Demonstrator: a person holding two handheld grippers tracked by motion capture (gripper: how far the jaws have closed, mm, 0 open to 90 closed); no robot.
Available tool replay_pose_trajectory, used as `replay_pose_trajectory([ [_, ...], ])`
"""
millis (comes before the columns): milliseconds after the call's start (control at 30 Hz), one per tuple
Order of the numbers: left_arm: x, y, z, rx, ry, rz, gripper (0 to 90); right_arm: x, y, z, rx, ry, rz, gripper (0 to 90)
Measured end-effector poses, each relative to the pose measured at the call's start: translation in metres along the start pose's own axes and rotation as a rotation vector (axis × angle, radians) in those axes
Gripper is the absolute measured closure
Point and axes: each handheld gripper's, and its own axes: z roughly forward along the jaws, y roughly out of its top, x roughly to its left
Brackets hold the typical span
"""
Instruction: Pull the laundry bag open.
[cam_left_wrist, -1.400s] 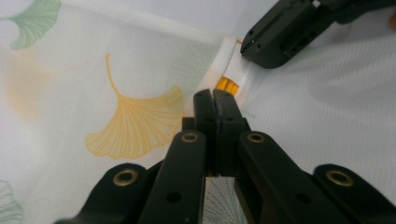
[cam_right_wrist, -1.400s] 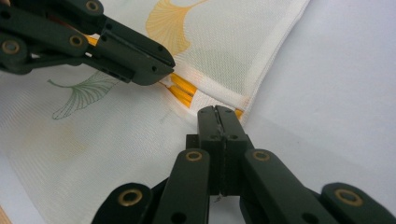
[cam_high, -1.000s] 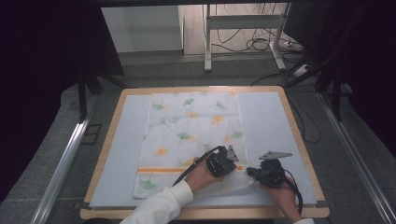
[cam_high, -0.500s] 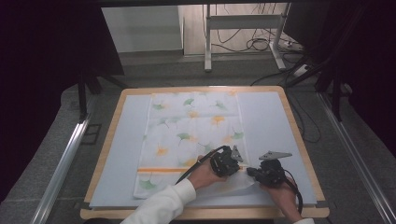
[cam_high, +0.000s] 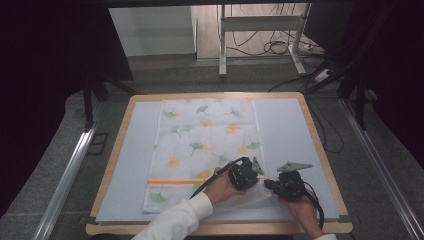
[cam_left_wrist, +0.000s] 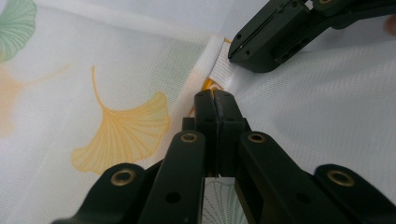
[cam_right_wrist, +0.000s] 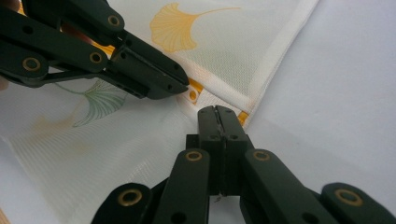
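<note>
Left claw (cam_left_wrist: 215, 100), jaws together, pinches the cloth (cam_high: 200, 145) at its folded corner; right claw (cam_right_wrist: 218, 114), also closed, grips the fold beside it on the tabletop (cam_high: 290, 125).

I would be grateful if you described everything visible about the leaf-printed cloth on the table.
The cloth is thin, white, fine-woven fabric printed with orange and green ginkgo leaves, with a hemmed edge and an orange stripe near its near end. It lies mostly flat along the blue-grey table, but its near right corner is folded over, showing the paler underside. Both hand-held grippers meet there: the left hand-held gripper and right hand-held gripper, jaws shut, with their tips at the folded part.
</note>
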Motion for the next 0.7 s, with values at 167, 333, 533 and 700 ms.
replay_pose_trajectory([
  [167,-0.001,0.0,0.0,-0.028,-0.005,0.033,80.5,0.0,0.0,0.0,-0.001,0.001,0.001,89.7],
  [333,-0.003,0.007,-0.002,-0.045,0.025,0.076,70.6,0.0,0.0,0.0,0.001,0.003,-0.004,89.7],
  [533,-0.001,0.01,0.004,-0.006,0.01,0.117,70.3,0.0,0.0,0.0,-0.001,0.004,-0.002,89.7],
  [700,0.0,0.01,0.005,-0.002,-0.005,0.129,71.3,-0.001,0.0,0.0,-0.002,0.007,-0.001,89.7],
])
